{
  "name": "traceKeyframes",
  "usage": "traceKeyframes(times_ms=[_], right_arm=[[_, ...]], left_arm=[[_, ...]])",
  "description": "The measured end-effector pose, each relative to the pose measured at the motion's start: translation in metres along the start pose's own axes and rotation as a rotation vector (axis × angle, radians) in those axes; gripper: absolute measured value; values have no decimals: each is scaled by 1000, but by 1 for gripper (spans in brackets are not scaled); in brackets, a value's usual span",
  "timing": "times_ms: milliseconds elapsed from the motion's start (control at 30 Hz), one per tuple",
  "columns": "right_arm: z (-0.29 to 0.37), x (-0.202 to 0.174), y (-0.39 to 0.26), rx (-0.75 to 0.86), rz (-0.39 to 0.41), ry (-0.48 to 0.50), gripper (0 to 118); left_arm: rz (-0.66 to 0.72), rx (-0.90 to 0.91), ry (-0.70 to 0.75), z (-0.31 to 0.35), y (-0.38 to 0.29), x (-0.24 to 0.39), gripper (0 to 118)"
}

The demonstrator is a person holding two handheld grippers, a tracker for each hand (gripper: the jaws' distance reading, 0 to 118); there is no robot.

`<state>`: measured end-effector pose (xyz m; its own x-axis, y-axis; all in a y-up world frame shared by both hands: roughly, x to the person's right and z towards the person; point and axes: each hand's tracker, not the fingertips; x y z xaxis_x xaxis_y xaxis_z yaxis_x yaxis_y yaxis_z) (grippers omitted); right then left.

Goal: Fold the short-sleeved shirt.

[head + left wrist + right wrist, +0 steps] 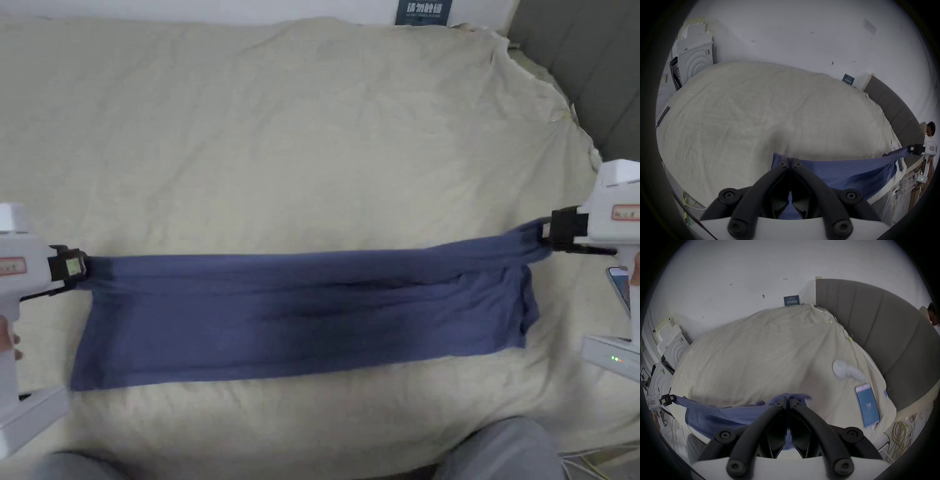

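The blue shirt [300,312] is stretched lengthwise across the near part of the bed [312,137], which is covered with a wrinkled cream sheet. Its upper edge is pulled taut between the two grippers; the lower part lies flat on the sheet in a long band with soft lengthwise folds.

The left gripper [80,269] holds the shirt's left upper corner. In the left gripper view its fingers [782,164] are closed together with blue cloth clamped between them. The right gripper [545,236] holds the opposite upper corner, bunched into a narrow rope of fabric. In the right gripper view its fingers [779,404] are likewise pressed shut on the cloth.

The right end of the shirt hangs down from the grip in a loose flap. A phone [867,405] with a lit screen lies on the sheet to the right of the right gripper, near a white controller [846,371]. A grey padded headboard [875,331] borders the bed on that side.
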<state>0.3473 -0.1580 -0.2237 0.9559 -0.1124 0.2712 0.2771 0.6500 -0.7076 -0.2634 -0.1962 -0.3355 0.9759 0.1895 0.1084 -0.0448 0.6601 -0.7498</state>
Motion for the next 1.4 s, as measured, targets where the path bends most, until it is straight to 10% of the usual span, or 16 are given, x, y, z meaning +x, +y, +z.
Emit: traceKeyframes(times_ms=[367, 533, 567, 667, 967, 1167, 1267, 1333, 1400], right_arm=[[-45, 10, -89, -167, -83, -67, 1], [-42, 16, -92, -164, -118, -66, 3], [-37, 15, -89, -162, -116, -66, 10], [-15, 12, -72, -114, 2, -155, 90], [77, -32, -19, 429, 118, -140, 109], [104, -72, -37, 665, 165, -96, 109], [107, -81, -49, 698, 113, -58, 105], [108, -85, -55, 697, 74, -25, 84], [106, -87, -59, 700, 66, 5, 27]], left_arm=[[57, -182, 86, -34, -77, -11, 0], [84, -163, 105, -25, -63, -12, 20], [61, -152, 145, -22, -59, -13, 37], [58, -65, 228, -2, -38, -16, 95], [-45, 441, 192, 74, 10, 38, 111], [-144, 622, 163, 92, 2, 69, 105], [-194, 623, 132, 92, -6, 76, 70], [-209, 610, 117, 89, -10, 79, 41], [-219, 591, 90, 86, -15, 81, 0]])
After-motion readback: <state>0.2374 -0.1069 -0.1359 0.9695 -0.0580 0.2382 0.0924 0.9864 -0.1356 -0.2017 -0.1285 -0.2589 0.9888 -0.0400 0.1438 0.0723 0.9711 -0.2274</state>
